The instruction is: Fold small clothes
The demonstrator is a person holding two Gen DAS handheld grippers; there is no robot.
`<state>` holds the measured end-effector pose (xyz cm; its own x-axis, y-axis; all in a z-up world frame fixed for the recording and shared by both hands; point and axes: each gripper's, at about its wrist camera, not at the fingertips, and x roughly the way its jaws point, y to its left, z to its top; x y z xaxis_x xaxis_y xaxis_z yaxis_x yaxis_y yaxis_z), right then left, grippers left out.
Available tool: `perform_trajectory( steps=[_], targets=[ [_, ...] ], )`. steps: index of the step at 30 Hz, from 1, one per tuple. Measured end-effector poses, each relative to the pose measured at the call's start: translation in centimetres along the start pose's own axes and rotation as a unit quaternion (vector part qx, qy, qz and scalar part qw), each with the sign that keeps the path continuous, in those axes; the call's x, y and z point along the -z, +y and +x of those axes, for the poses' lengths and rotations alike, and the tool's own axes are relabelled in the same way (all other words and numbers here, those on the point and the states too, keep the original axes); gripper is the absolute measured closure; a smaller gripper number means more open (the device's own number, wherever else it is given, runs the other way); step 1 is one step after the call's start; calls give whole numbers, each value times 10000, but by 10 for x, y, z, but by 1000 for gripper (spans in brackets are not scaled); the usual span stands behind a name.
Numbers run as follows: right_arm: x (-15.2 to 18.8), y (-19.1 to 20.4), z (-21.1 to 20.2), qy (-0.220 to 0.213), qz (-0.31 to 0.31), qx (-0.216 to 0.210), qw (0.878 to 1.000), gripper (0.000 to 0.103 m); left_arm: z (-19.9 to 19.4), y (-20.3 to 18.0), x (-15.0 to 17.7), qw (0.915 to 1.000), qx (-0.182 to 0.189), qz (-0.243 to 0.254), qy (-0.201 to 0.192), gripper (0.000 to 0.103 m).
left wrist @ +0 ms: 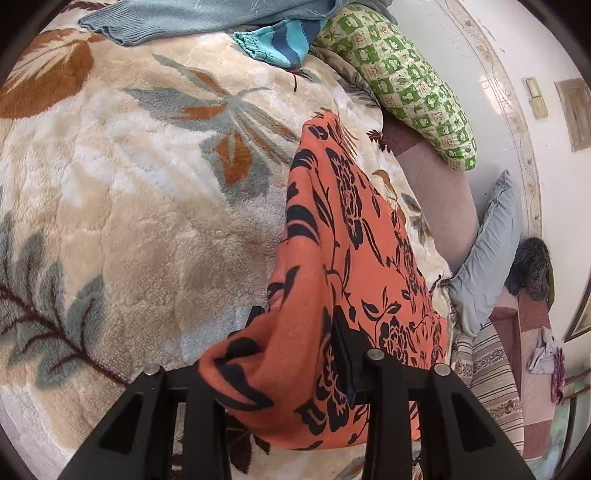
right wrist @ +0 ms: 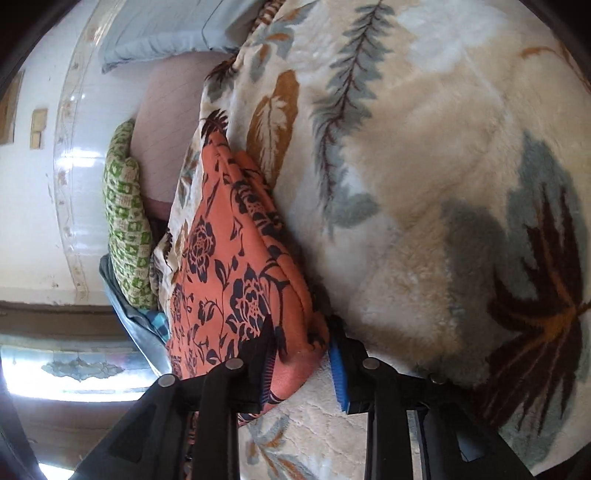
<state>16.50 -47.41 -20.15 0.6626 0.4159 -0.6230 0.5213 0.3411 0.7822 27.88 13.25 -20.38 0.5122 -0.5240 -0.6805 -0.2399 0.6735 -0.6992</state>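
Observation:
An orange cloth with a black flower print (left wrist: pixel 343 229) lies in a long folded strip on the plush leaf-pattern blanket (left wrist: pixel 129 192). Its near end bunches between and over the fingers of my left gripper (left wrist: pixel 299 321), whose jaws stand apart, and the cloth sits loosely there. In the right wrist view the other end of the orange cloth (right wrist: pixel 229 266) lies between the fingers of my right gripper (right wrist: pixel 301 325). It rests against the left finger, and a strip of blanket shows between it and the blue pad (right wrist: pixel 338 373) of the right finger.
A grey-blue knit garment (left wrist: pixel 192 18) and a teal striped one (left wrist: pixel 277 40) lie at the far end of the blanket. A green checked pillow (left wrist: pixel 406 85) and a grey pillow (left wrist: pixel 487 251) lie along the wall side, past the blanket's edge.

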Motion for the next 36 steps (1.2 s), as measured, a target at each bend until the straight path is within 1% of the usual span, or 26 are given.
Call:
perform_trajectory(
  steps=[2, 3, 4, 5, 6, 9, 11, 12, 14, 16, 18, 19, 20, 21, 22, 23, 24, 25, 26, 27, 29, 32, 36],
  targets=[
    [-2, 3, -21, -492, -63, 4, 9988, 74, -2, 0, -2, 10000, -2, -38, -69, 65],
    [-2, 8, -33, -822, -176, 18, 9965, 74, -4, -1, -3, 9999, -8, -16, -156, 65],
    [0, 15, -42, -1108, -369, -48, 9931, 72, -7, -4, -3, 9996, -19, 51, -292, 70],
    [2, 26, -48, -1266, -621, -196, 9898, 72, -8, -7, -3, 9992, 0, 146, -361, 77],
    [4, 39, -48, -1249, -902, -323, 9875, 72, -9, -10, -3, 9989, -16, 228, -398, 78],
    [20, 82, -22, -779, -1792, -516, 9794, 72, -10, -18, -2, 9983, -104, 360, -448, 80],
    [36, 115, 9, -266, -2343, -559, 9702, 74, -13, -20, -4, 9983, -77, 351, -464, 81],
    [46, 128, 25, -39, -2557, -586, 9650, 75, -14, -22, -4, 9982, -63, 364, -470, 81],
    [63, 150, 53, 222, -2889, -607, 9552, 75, -18, -27, -5, 9980, -41, 418, -479, 81],
    [74, 166, 79, 457, -3058, -546, 9494, 75, -23, -34, -5, 9975, -9, 500, -492, 82],
    [78, 167, 114, 808, -2982, -335, 9505, 75, -27, -46, -5, 9967, -7, 637, -510, 82],
    [76, 157, 138, 1069, -2827, -30, 9532, 75, -30, -52, -5, 9961, -7, 714, -518, 82],
    [73, 141, 162, 1424, -2575, 279, 9553, 78, -32, -58, -4, 9955, 11, 784, -533, 82],
    [68, 127, 170, 1445, -2298, 168, 9623, 94, -35, -65, -4, 9949, 36, 854, -536, 82],
    [61, 120, 167, 1451, -1971, -29, 9696, 97, -38, -74, -3, 9940, 57, 941, -556, 82],
    [56, 115, 164, 1630, -1671, -104, 9723, 97, -40, -83, -2, 9928, 81, 1040, -583, 82],
    [52, 112, 160, 1767, -1531, -168, 9722, 96, -43, -93, 0, 9916, 116, 1132, -607, 82],
    [49, 108, 154, 1799, -1449, -225, 9727, 96, -44, -103, 2, 9906, 162, 1215, -615, 82],
    [45, 102, 145, 1710, -1301, -316, 9761, 92, -46, -114, 4, 9893, 217, 1305, -617, 82],
    [40, 97, 136, 1601, -1145, -429, 9795, 91, -47, -125, 8, 9877, 254, 1417, -618, 82],
    [27, 90, 115, 1451, -1002, -631, 9823, 90, -46, -150, 18, 9835, 235, 1681, -618, 83],
    [2, 83, 75, 871, -940, -715, 9892, 90, -39, -187, 35, 9781, 299, 1994, -521, 83],
    [-33, 65, 26, 230, -584, -1023, 9928, 90, -16, -236, 60, 9692, 335, 2417, -317, 83]
  ],
)
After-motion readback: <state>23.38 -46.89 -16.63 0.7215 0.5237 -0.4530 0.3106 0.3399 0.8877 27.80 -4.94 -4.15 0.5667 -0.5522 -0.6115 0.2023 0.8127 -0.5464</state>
